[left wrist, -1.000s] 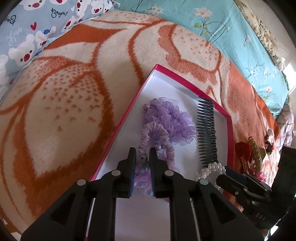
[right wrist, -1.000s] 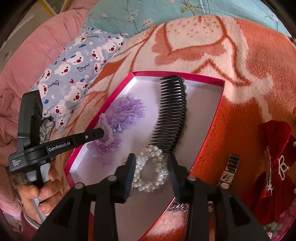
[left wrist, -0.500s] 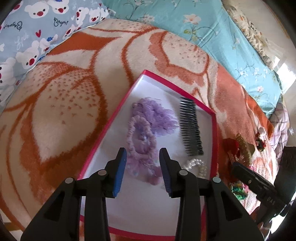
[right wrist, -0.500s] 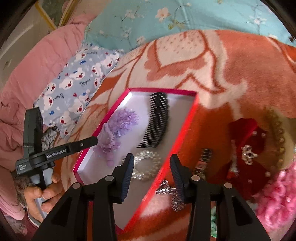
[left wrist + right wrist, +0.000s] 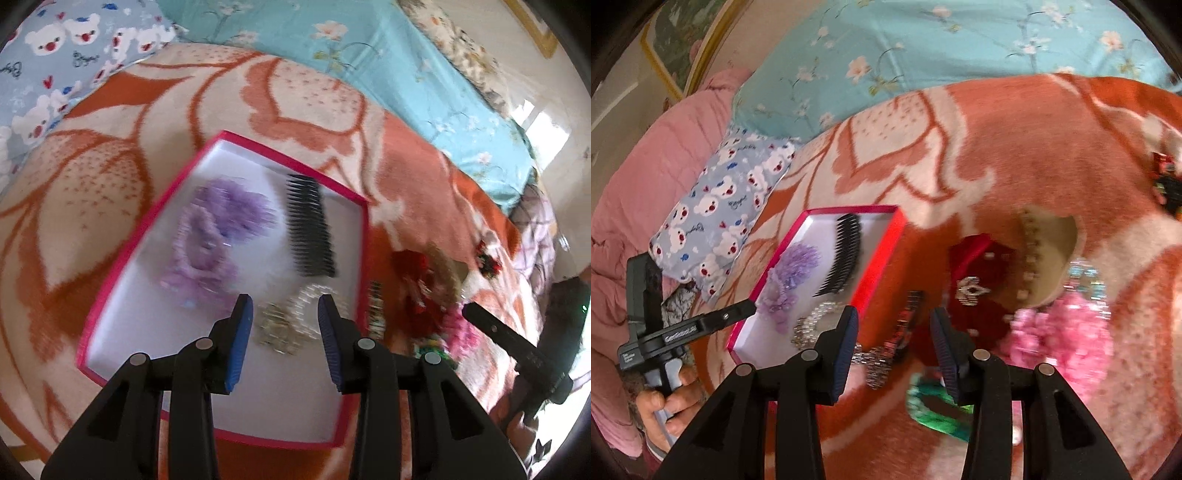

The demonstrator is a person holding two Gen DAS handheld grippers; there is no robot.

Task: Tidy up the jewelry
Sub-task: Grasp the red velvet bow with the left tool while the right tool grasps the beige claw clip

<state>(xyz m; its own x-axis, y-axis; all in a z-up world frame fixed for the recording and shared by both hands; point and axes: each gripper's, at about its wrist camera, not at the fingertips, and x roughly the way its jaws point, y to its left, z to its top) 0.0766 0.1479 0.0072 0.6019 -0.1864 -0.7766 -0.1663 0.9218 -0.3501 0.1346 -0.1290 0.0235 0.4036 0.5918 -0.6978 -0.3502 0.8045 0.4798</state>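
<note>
A pink-rimmed white box (image 5: 110, 280) lies on the orange blanket. It holds purple scrunchies (image 5: 218, 229), a black comb (image 5: 308, 229) and a pearl bracelet (image 5: 314, 302). My left gripper (image 5: 284, 325) is open and empty above the box's near end. The box (image 5: 882, 254) also shows in the right wrist view. My right gripper (image 5: 894, 343) is open and empty above loose pieces beside the box: a dark striped clip (image 5: 905, 325), a red bow (image 5: 975, 280), a pink scrunchie (image 5: 1067, 332) and a green band (image 5: 938, 410).
A bear-print pillow (image 5: 716, 221) and pink quilt (image 5: 646, 166) lie left of the box. A turquoise floral cover (image 5: 923, 51) runs behind the blanket. A beige beaded headpiece (image 5: 1045, 247) and a small dark ornament (image 5: 1167, 184) lie to the right.
My left gripper opened off the purple scrunchies, pulled back and swung right. My right gripper left the pearl bracelet in the box, rose and moved right over the loose pile.
</note>
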